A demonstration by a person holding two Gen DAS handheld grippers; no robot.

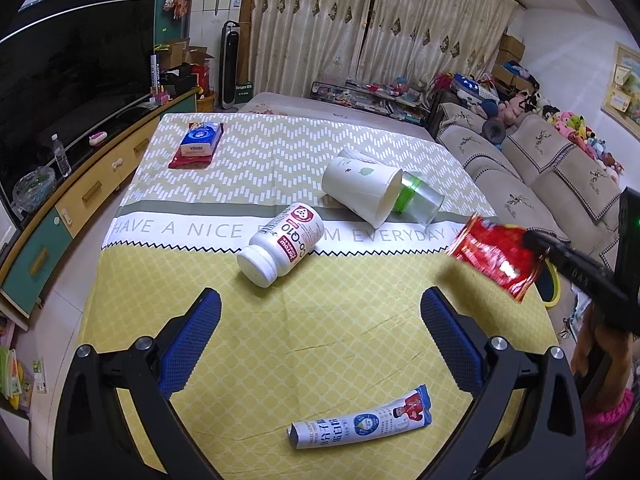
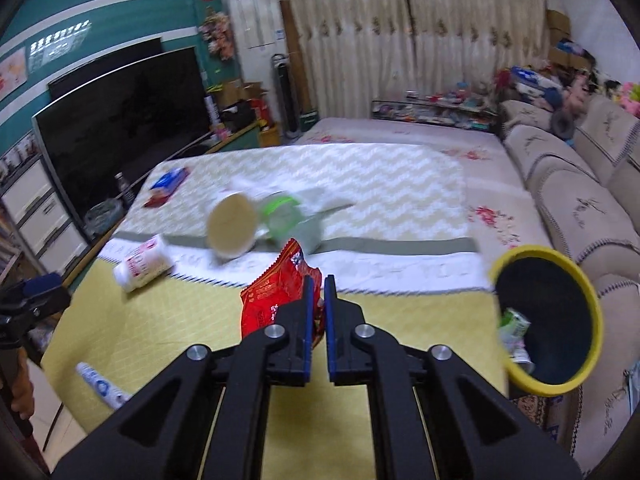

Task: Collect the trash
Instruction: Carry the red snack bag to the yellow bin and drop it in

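Dark television (image 1: 68, 80), tissue pack (image 1: 199, 141), beige sofa (image 1: 560, 168), patterned curtains (image 1: 360, 28)

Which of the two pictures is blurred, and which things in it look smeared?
The right wrist view is motion-blurred: the paper cup, white bottle and tablecloth lettering smear, while the right hand-held gripper and its red wrapper stay fairly sharp. In the left wrist view, table items are crisp; only the wrapper is slightly soft.

From my feed the tablecloth (image 1: 132, 229) reads "HAVE A NICE", then "EVERYDAY" past the white pill bottle (image 1: 280, 245), which says "CO-Q10". The blue tissue pack (image 1: 199, 139) says "Vinda". The Chinese print on the wrapper (image 1: 360, 424) isn't legible to me.
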